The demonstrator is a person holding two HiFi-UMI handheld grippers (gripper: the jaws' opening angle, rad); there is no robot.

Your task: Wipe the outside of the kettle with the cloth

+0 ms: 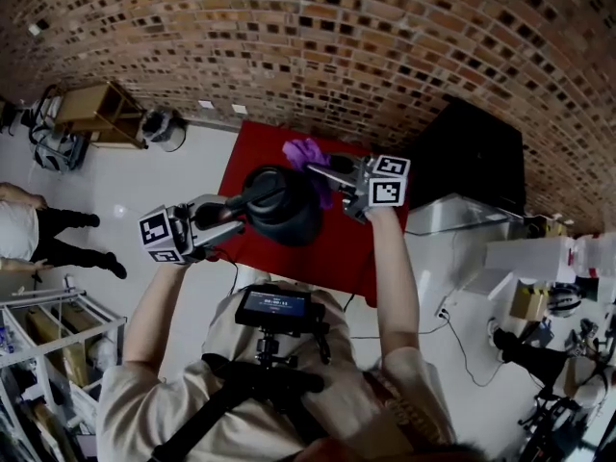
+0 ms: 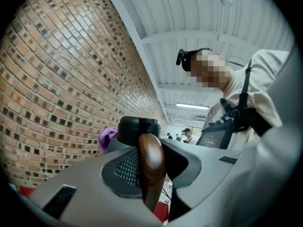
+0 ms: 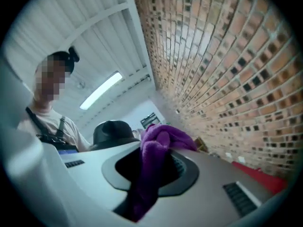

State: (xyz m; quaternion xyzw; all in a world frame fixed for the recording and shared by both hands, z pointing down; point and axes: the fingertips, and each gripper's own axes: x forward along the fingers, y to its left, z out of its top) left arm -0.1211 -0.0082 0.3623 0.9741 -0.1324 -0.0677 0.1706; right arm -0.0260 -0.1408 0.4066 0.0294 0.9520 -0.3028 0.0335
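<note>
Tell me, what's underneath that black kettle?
A red table shows around the kettle, which the left tongs grip by its wooden handle. The kettle's body covers the spot directly beneath, so nothing there can be seen.

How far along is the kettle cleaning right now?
Done: the left gripper has the kettle by its brown handle, and the right gripper holds the purple cloth. In hand: cloth is up beside the kettle. To do: the wiping itself; no sign shows how much is wiped.

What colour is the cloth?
Purple; the cloth shows best in the right gripper view.
</note>
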